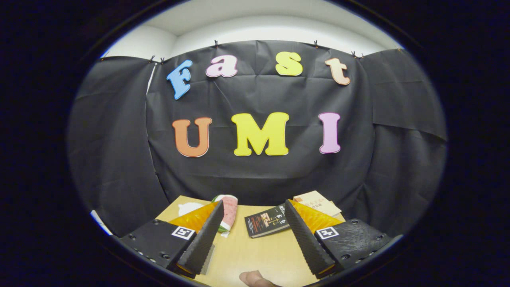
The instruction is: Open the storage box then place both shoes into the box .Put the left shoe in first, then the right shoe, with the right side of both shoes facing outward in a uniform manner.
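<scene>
**Gripper spread wide over table, shoes and box not located**

Gripper (pixel 255 243) sits low in the frame with your two fingers well apart, nothing between them but bare tabletop. Left finger (pixel 201 239) angles in from lower left, right finger (pixel 306 241) from lower right; ribbed inner faces look toward each other across a wide gap. Each finger carries a small square marker tag on its upper body.

Table (pixel 255 255) is light wood and fills the lower centre of the frame, running back to the black cloth wall (pixel 119 159) that covers most of the upper and middle picture. White wall and ceiling show above the cloth at the top.

Beyond your fingers, at the far side of the table: a dark-covered book (pixel 266 220) lies flat just inside the right finger, partly cut off by it. A second, pale-covered book (pixel 318 202) lies behind the right finger, near the cloth. A watermelon-slice object (pixel 228 212), pink with a green and white rim, lies just beside the left finger's tip. A white object (pixel 188 207) sits behind the left finger, mostly hidden; cannot tell what it is.

A fingertip (pixel 255 279) of a person pokes in at bottom centre, between the fingers.

As for the shoes and storage box, cannot tell where they are.
</scene>
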Motion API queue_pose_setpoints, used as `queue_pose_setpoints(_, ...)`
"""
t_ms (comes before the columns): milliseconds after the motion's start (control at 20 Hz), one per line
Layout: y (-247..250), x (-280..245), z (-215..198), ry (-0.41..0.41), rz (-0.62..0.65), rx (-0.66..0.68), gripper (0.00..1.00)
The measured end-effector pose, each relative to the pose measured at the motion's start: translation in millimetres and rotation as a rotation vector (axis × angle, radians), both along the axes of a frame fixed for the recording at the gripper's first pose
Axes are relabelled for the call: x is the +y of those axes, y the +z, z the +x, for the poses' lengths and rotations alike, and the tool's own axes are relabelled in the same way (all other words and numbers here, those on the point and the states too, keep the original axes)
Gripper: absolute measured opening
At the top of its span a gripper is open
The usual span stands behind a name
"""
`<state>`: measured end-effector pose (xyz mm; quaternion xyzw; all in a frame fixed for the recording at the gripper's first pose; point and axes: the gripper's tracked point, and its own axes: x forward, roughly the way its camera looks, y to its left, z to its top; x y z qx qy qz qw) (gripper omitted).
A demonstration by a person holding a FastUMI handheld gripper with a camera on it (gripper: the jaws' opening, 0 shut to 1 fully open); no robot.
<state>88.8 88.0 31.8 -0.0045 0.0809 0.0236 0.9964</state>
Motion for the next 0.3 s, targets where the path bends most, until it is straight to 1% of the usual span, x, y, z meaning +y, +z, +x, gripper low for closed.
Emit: queue_pose_setpoints(300, 3.8, 4.0, 2.3, -0.017, -0.003, -0.012, 0.95)
